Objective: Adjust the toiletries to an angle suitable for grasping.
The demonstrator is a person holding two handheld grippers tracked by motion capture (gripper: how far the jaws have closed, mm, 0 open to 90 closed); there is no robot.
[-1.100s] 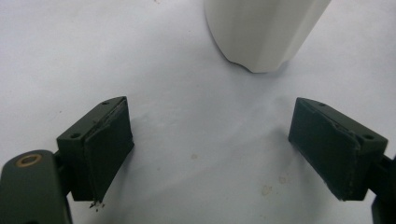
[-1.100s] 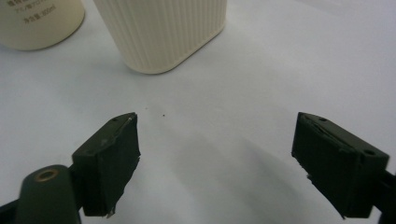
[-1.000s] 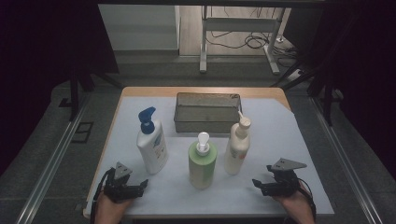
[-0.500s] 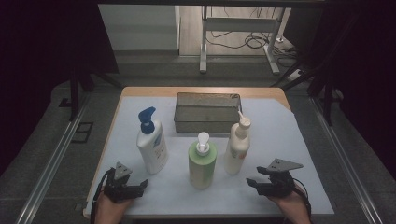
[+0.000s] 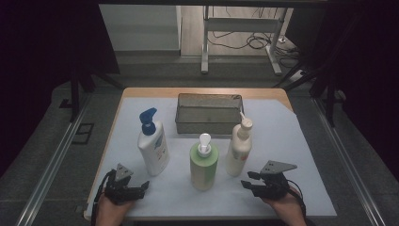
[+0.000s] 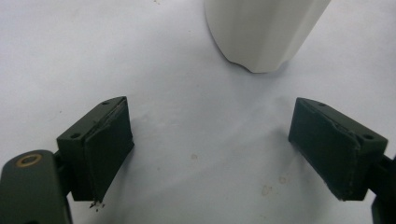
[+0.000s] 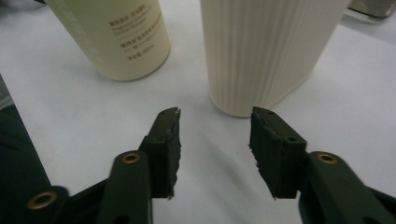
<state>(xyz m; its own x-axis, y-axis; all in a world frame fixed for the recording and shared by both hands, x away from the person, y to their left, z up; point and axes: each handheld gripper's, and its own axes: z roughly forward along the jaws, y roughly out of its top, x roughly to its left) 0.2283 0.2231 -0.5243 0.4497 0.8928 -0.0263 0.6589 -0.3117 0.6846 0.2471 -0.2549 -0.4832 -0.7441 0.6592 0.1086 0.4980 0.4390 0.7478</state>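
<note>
The right tongs (image 5: 249, 180), empty and just closing to a narrow gap, face the cream bottle (image 5: 238, 147); the left tongs (image 5: 141, 187) gape wide, empty.

Two black jaws of the left hand-held gripper (image 6: 210, 158) rise from the lower corners of the frame, one at lower left and one at lower right, standing wide apart with nothing between them. Beneath them lies a white worktop (image 6: 93, 56) with a few faint specks. At top centre, slightly right, stands the rounded base of a white bottle (image 6: 261, 32), well apart from both jaws.
</note>
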